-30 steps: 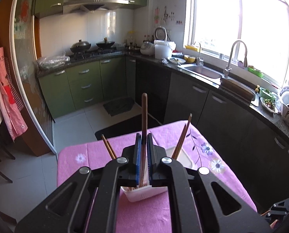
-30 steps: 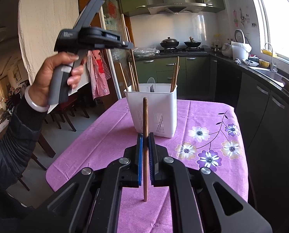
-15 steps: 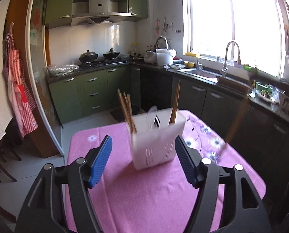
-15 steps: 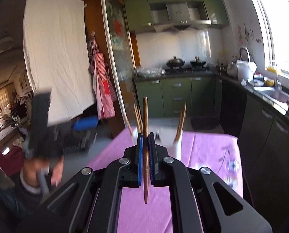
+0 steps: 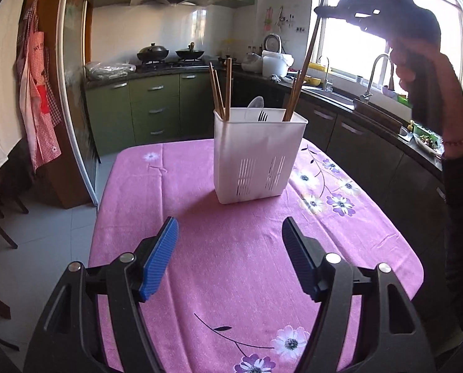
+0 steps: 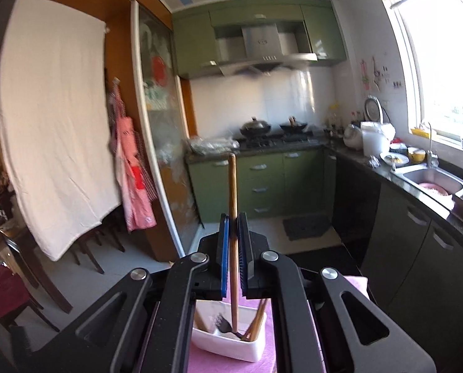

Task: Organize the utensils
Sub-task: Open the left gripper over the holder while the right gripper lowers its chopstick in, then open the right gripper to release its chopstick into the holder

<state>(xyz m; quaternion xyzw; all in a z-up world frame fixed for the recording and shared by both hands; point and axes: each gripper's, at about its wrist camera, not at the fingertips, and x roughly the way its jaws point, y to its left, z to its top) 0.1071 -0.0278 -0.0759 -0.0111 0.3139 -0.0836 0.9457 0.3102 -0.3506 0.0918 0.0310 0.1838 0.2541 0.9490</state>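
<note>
Green-cabinet kitchen, pink floral tablecloth [image 5: 231,264]. White caddy [image 5: 256,155] mid-table, already holding chopsticks [image 5: 220,93], fork, spoon. Right gripper [image 6: 234,248] clamped on last chopstick [image 6: 232,192], poised above caddy; drop-in not yet done. Left gripper [image 5: 230,255] spread wide, empty, low over cloth.
</note>
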